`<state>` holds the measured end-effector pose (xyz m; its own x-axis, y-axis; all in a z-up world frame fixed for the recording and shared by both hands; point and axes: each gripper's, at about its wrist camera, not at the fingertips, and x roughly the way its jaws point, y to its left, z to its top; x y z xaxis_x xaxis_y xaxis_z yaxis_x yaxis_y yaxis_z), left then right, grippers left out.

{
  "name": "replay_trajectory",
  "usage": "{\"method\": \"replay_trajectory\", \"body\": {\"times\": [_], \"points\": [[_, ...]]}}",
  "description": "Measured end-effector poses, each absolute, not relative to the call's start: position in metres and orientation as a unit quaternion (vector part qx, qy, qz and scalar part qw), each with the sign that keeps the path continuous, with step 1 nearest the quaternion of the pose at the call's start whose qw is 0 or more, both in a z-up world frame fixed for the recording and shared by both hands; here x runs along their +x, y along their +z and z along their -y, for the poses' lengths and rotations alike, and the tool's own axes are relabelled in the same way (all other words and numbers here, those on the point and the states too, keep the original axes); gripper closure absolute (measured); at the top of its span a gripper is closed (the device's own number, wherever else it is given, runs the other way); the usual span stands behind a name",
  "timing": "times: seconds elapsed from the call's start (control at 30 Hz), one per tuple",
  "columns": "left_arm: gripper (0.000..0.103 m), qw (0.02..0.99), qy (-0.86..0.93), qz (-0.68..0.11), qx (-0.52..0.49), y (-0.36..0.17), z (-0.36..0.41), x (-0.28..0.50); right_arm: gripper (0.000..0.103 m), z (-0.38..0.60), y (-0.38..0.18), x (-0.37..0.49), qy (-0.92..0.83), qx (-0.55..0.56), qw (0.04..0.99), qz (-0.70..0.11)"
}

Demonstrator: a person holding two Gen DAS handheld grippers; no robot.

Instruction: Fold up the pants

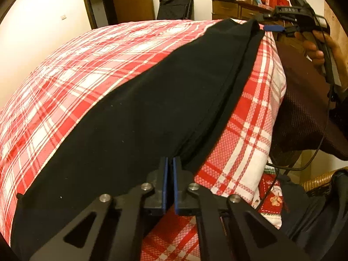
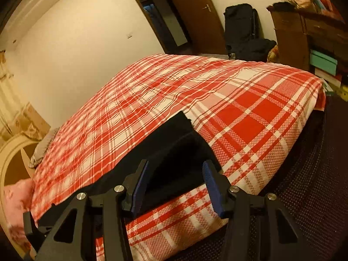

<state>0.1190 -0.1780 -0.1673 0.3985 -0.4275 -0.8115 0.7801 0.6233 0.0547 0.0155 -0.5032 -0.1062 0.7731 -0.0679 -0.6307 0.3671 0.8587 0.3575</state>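
We see one pair of black pants (image 1: 139,108) along the bed's (image 1: 91,50) edge; our left gripper (image 1: 170,163) seems nearly closed, perhaps pinching fabric, right gripper (image 2: 176,169) wide open, empty.

Pants (image 1: 152,113) lengthwise on bed (image 1: 87,65), near its right edge; dresser (image 1: 235,10) behind bed.

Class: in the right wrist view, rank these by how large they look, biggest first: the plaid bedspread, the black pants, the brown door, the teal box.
1. Plaid bedspread
2. Black pants, near the camera, so apparent size only
3. Brown door
4. Teal box
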Motion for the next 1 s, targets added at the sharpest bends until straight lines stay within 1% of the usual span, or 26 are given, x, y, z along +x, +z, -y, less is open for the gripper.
{"method": "replay_trajectory", "body": {"times": [0.1, 0.17, 0.27, 0.3, 0.33, 0.43, 0.57, 0.63, 0.73, 0.8, 0.87, 0.9, 0.93, 0.97, 1.0], "points": [[0.098, 0.806, -0.377, -0.402, 0.214, -0.165, 0.176, 0.120, 0.051, 0.504, -0.104, 0.020, -0.113, 0.237, 0.913, -0.312], [0.099, 0.805, -0.381, -0.406, 0.207, -0.166, 0.176, 0.122, 0.056, 0.505, -0.106, 0.029, -0.113, 0.235, 0.910, -0.322], [0.099, 0.801, -0.387, -0.418, 0.184, -0.169, 0.172, 0.128, 0.073, 0.510, -0.107, 0.039, -0.124, 0.234, 0.908, -0.325], [0.099, 0.801, -0.386, -0.421, 0.178, -0.169, 0.171, 0.130, 0.086, 0.511, -0.107, 0.042, -0.125, 0.232, 0.908, -0.327], [0.099, 0.800, -0.389, -0.425, 0.170, -0.169, 0.170, 0.132, 0.093, 0.512, -0.106, 0.046, -0.122, 0.231, 0.908, -0.328], [0.099, 0.797, -0.395, -0.429, 0.154, -0.168, 0.167, 0.134, 0.097, 0.512, -0.099, 0.051, -0.112, 0.227, 0.911, -0.326], [0.099, 0.800, -0.404, -0.417, 0.153, -0.159, 0.162, 0.129, 0.097, 0.503, -0.082, 0.030, -0.091, 0.204, 0.930, -0.293], [0.099, 0.801, -0.408, -0.412, 0.152, -0.156, 0.158, 0.127, 0.097, 0.507, -0.089, 0.018, -0.097, 0.204, 0.928, -0.298], [0.099, 0.796, -0.409, -0.418, 0.155, -0.161, 0.154, 0.126, 0.097, 0.517, -0.112, 0.014, -0.108, 0.196, 0.918, -0.328], [0.099, 0.789, -0.410, -0.429, 0.159, -0.169, 0.155, 0.126, 0.095, 0.528, -0.122, 0.009, -0.104, 0.224, 0.913, -0.324], [0.099, 0.785, -0.412, -0.433, 0.162, -0.174, 0.158, 0.126, 0.087, 0.535, -0.118, 0.005, -0.109, 0.237, 0.915, -0.308], [0.099, 0.784, -0.413, -0.433, 0.165, -0.175, 0.159, 0.125, 0.070, 0.536, -0.113, 0.004, -0.120, 0.231, 0.918, -0.300], [0.099, 0.783, -0.414, -0.433, 0.167, -0.175, 0.159, 0.125, 0.050, 0.537, -0.107, 0.002, -0.132, 0.224, 0.922, -0.288], [0.099, 0.784, -0.413, -0.433, 0.168, -0.174, 0.160, 0.125, 0.047, 0.538, -0.099, 0.003, -0.132, 0.225, 0.925, -0.275], [0.099, 0.783, -0.414, -0.433, 0.166, -0.175, 0.161, 0.126, 0.047, 0.540, -0.094, 0.005, -0.128, 0.228, 0.927, -0.268]]}}
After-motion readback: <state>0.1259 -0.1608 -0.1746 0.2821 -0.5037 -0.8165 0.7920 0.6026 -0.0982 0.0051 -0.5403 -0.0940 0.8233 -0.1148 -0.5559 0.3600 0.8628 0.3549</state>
